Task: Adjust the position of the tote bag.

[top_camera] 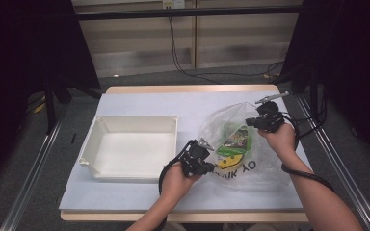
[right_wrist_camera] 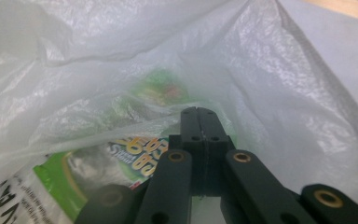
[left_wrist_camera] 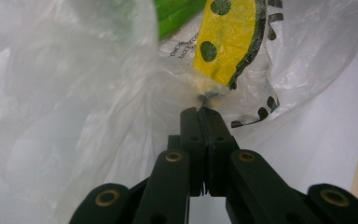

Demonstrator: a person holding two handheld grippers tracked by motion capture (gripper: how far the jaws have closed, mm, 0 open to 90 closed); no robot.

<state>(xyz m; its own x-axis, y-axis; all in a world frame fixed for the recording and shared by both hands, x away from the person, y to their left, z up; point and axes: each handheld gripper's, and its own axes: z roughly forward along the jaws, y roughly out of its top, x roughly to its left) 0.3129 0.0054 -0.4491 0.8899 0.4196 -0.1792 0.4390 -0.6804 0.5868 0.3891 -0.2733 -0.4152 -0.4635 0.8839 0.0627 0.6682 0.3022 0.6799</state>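
A clear plastic bag (top_camera: 221, 120) with a yellow smiley print (top_camera: 231, 161) lies on the right half of the table, with a green snack packet (top_camera: 236, 139) inside it. My left gripper (top_camera: 210, 153) is at the bag's near left edge. In the left gripper view its jaws are shut on a bunched pinch of the bag film (left_wrist_camera: 206, 100), with the yellow print (left_wrist_camera: 223, 37) just beyond. My right gripper (top_camera: 249, 122) holds the bag's far right side up. In the right gripper view that gripper (right_wrist_camera: 200, 112) is shut on the bag film (right_wrist_camera: 279, 84), above the packet (right_wrist_camera: 135, 154).
An empty white rectangular tray (top_camera: 92, 144) stands on the left half of the pale mat (top_camera: 139, 103). Black cables trail from both grippers across the near and right sides. Metal rails run along both sides of the table, and dark stands flank its far corners.
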